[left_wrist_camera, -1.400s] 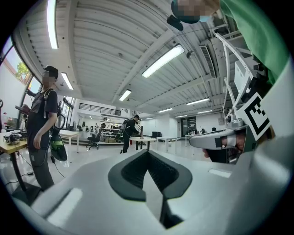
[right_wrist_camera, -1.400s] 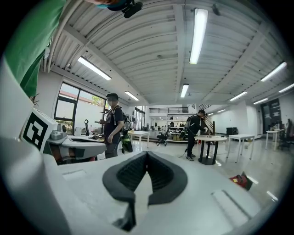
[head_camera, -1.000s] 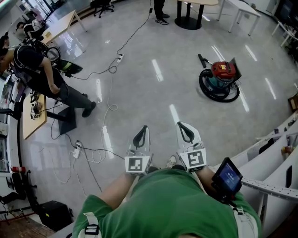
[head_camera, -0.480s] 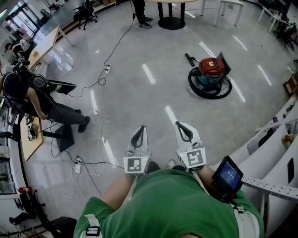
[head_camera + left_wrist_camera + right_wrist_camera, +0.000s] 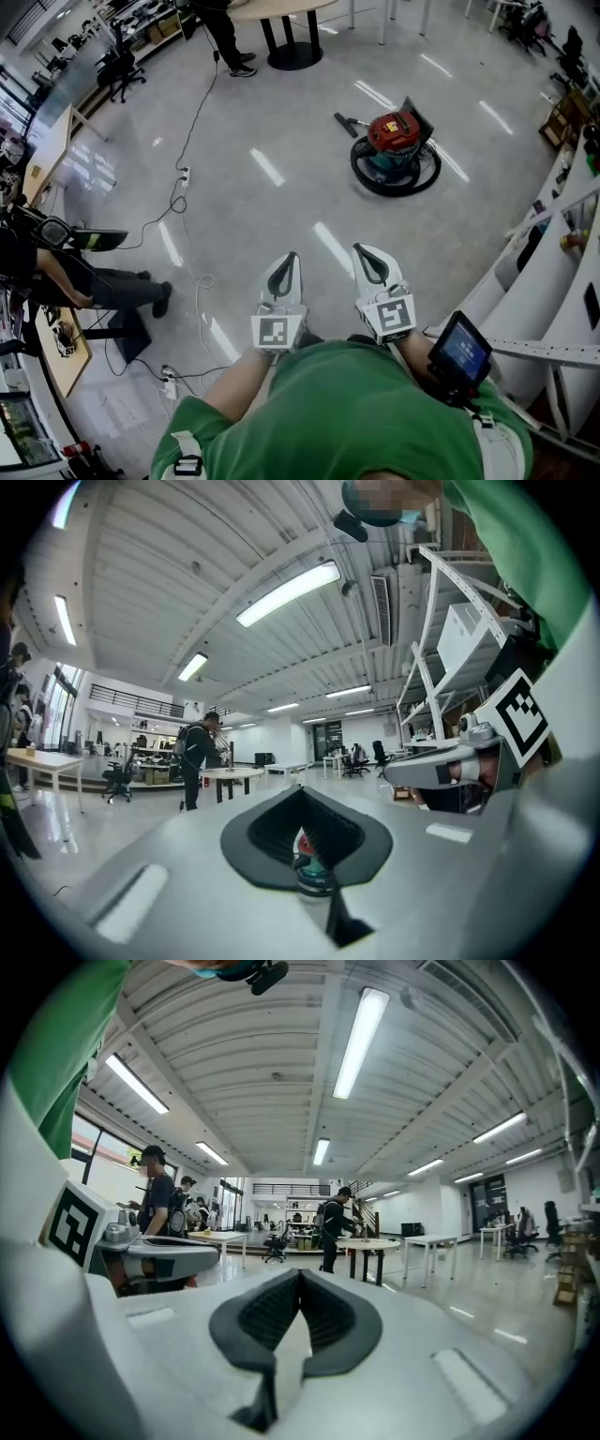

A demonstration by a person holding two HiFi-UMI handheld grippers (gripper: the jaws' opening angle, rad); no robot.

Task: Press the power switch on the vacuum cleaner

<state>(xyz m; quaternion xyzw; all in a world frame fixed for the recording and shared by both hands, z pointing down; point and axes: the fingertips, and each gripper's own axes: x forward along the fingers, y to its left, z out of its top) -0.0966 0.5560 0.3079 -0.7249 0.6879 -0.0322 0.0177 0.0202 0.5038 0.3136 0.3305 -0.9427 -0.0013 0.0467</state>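
Head view: vacuum cleaner [image 5: 394,150] sits on the floor, upper right of centre, well apart from left gripper [image 5: 284,272] and right gripper [image 5: 373,264] (both low centre). Left gripper view: jaws closed together, nothing held. Right gripper view: jaws likewise closed, nothing held.

Vacuum cleaner [image 5: 394,142]: one
Left gripper [image 5: 290,257] and right gripper [image 5: 362,249]: two grippers
Round table [image 5: 281,7]: one
Small screen [image 5: 462,354]: one
Near power strip [image 5: 169,384] and far power strip [image 5: 183,175]: two
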